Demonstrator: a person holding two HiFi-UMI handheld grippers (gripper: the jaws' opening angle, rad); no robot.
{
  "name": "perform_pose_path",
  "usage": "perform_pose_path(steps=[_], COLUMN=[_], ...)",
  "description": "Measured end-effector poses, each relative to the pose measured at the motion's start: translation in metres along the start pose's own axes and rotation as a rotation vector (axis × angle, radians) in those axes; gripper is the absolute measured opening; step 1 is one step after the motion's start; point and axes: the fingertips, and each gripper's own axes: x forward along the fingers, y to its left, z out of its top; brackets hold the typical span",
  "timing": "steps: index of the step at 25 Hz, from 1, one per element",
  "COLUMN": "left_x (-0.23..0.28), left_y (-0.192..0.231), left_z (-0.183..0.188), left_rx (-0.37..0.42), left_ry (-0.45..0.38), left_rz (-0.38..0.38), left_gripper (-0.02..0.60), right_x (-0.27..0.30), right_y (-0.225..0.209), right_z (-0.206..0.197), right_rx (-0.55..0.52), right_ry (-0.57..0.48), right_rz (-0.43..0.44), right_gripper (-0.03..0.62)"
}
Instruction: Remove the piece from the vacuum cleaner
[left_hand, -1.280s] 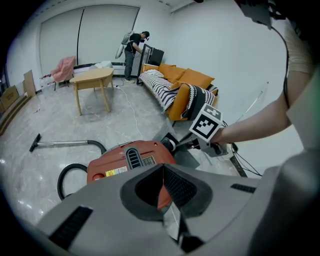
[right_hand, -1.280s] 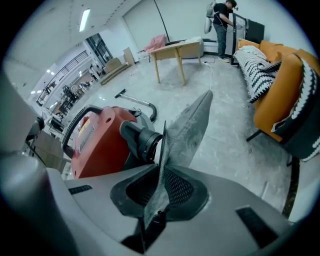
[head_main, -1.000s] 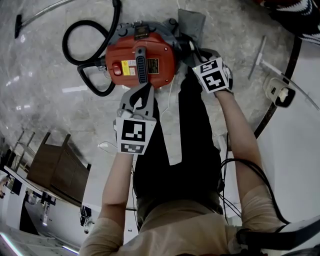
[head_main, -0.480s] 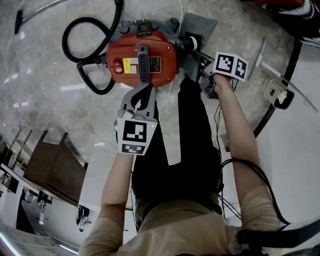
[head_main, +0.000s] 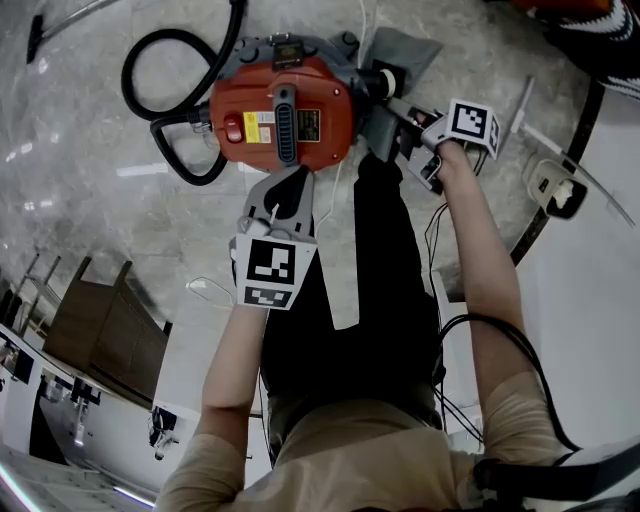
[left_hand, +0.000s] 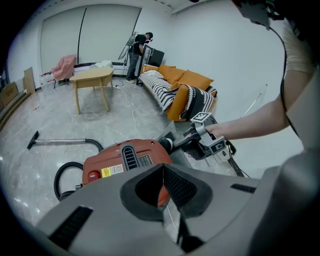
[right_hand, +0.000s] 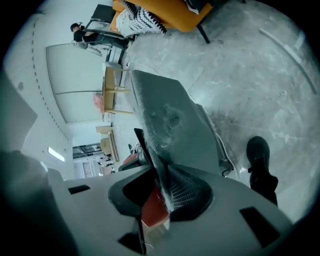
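Observation:
The red vacuum cleaner (head_main: 285, 110) lies on the floor at my feet, its black hose (head_main: 165, 85) coiled to its left. A flat grey piece (head_main: 395, 50) sticks out at its right end. My right gripper (head_main: 405, 108) reaches in from the right. In the right gripper view the edge of the grey piece (right_hand: 165, 120) runs between the jaws of the right gripper (right_hand: 162, 185), which are opening. My left gripper (head_main: 288, 180) hovers just in front of the vacuum cleaner (left_hand: 125, 160). The left gripper (left_hand: 162, 172) is shut, with nothing between its jaws.
A vacuum wand (left_hand: 60, 142) lies on the floor to the left. A loose metal tube (head_main: 515, 115) and a white device (head_main: 560, 185) lie to the right. A wooden table (left_hand: 92, 80), a sofa (left_hand: 185, 90) and a person (left_hand: 137, 52) are farther back. A black shoe (right_hand: 260, 160) stands by the grey piece.
My right gripper has moved right and slightly away, turning its marker cube, with the grey piece coming along. The left gripper has hardly moved.

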Motion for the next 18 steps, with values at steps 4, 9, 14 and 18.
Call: perform_pose_path(steps=[4,9,14,18], left_x=[0.0014,0.0018,0.0036,0.0036], left_y=[-0.0023,-0.0056,-0.0082,-0.0067], left_z=[-0.0018,-0.0068,-0.0057,-0.004], left_rx=[0.005,0.01,0.013,0.015], left_ry=[0.002,0.015,0.006,0.0], left_rz=[-0.007,-0.009,-0.015,-0.015], left_gripper=[0.005,0.005,0.005,0.005], right_x=[-0.0007,-0.0014,-0.0032,-0.0055], right_y=[-0.0006,-0.0025,-0.0055,-0.0083], right_z=[-0.0008,-0.0028,-0.0022,-0.0037], right_rx=[-0.555,-1.051,-1.194,-1.372], right_ry=[0.131,0.212,0.174,0.14], right_rz=[-0.281,-0.531,-0.583,-0.647], right_gripper=[0.05,0.031,0.031,0.032])
